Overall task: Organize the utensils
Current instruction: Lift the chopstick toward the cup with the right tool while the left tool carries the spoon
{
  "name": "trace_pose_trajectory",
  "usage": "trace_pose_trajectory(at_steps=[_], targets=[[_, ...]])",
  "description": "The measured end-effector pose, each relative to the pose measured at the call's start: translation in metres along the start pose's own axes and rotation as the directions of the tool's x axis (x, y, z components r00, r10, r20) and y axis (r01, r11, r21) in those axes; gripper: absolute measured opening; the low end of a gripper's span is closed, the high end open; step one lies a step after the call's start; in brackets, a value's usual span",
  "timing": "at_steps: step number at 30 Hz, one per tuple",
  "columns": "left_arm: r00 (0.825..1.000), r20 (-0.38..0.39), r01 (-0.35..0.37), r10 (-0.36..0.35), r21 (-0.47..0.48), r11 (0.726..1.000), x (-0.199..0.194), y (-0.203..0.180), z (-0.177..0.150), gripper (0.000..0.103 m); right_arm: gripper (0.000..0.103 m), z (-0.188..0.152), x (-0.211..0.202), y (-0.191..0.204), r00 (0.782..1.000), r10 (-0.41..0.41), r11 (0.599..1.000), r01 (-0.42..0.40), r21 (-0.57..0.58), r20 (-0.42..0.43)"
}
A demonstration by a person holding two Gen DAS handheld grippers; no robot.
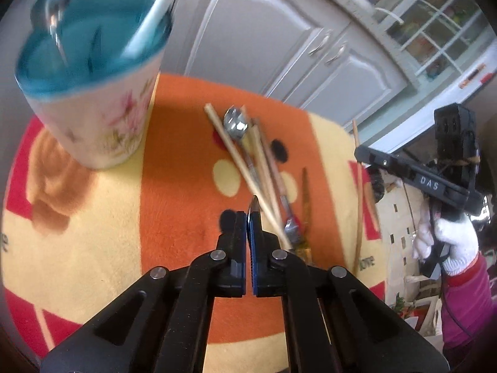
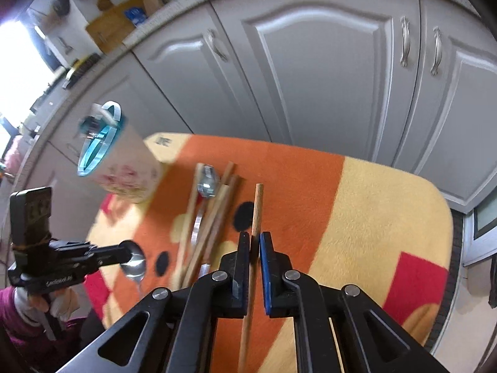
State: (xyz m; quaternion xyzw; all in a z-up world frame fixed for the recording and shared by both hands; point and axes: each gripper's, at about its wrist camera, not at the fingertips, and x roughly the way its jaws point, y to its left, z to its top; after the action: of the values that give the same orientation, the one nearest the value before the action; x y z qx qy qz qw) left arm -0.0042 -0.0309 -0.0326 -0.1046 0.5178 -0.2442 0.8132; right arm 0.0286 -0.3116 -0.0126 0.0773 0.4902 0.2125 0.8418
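A floral cup with a blue inside stands on the orange cloth and holds a spoon and a white utensil; it also shows in the right wrist view. A pile of chopsticks, a spoon and a fork lies on the cloth, also seen in the right wrist view. My left gripper is shut on a metal spoon, whose bowl shows at its tip. My right gripper is shut on a wooden chopstick that stands upright between the pads.
The table is covered by an orange, yellow and red blanket. Grey cabinet doors stand behind it. A kitchen counter with boards and tools is at the far left.
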Motion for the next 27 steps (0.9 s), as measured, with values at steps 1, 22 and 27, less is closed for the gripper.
trace_pose_trajectory(at_steps=[1, 22, 27], targets=[[1.000, 0.017, 0.000, 0.000, 0.017, 1.000, -0.008, -0.004, 0.001, 0.000, 0.006, -0.001, -0.009, 0.003, 1.000, 0.005, 1.000, -0.005, -0.006, 0.017], [0.947, 0.304, -0.111, 0.100, 0.019, 0.994, -0.154, 0.002, 0.040, 0.000, 0.005, 0.025, -0.100, 0.097, 0.974, 0.086, 0.976, -0.041, -0.214, 0.208], [0.911, 0.385, -0.152, 0.149, -0.025, 0.988, -0.191, 0.018, 0.057, 0.000, 0.005, 0.052, -0.111, 0.125, 0.963, 0.122, 0.961, -0.054, -0.273, 0.240]])
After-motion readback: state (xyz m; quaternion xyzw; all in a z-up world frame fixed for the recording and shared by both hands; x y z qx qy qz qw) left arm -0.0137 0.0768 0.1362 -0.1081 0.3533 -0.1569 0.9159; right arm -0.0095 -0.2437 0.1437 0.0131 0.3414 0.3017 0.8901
